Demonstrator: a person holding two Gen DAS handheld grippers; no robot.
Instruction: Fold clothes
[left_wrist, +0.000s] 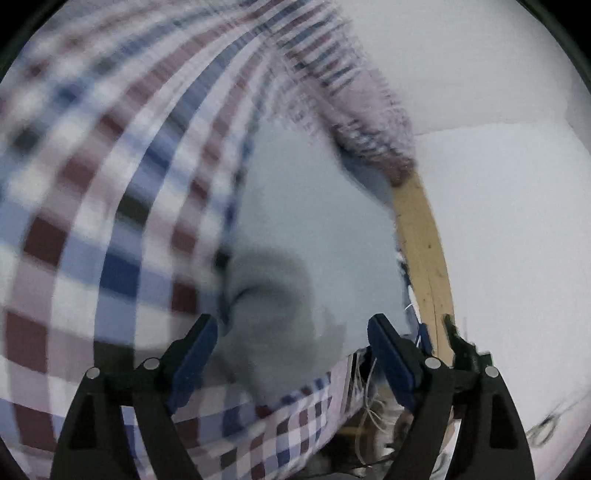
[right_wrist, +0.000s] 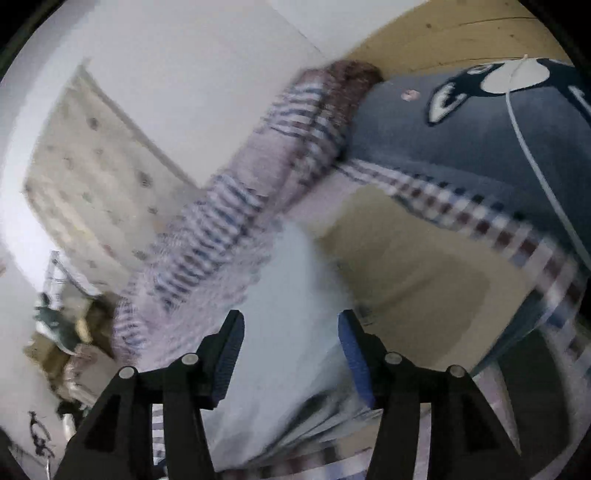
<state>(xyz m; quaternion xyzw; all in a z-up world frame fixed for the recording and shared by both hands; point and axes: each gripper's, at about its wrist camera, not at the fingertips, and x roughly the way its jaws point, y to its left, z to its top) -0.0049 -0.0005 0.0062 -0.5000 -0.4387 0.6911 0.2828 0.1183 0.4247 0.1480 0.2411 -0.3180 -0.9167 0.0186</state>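
A pale blue garment (left_wrist: 314, 229) lies spread over the plaid bed cover (left_wrist: 92, 206), heavily blurred. My left gripper (left_wrist: 293, 334) hovers over a rumpled grey-blue fold of it, jaws wide apart and holding nothing. In the right wrist view the same pale blue garment (right_wrist: 291, 280) runs up between the fingers of my right gripper (right_wrist: 291, 332), which is open too. I cannot tell whether its pads touch the cloth.
A wooden bed rail (left_wrist: 424, 251) borders the white wall on the right. A striped rolled blanket (right_wrist: 236, 221), a dark blue orca-print cushion (right_wrist: 461, 122) with a white cable (right_wrist: 535, 166), a yellow sheet (right_wrist: 413, 266) and floor clutter (right_wrist: 62, 332) surround the garment.
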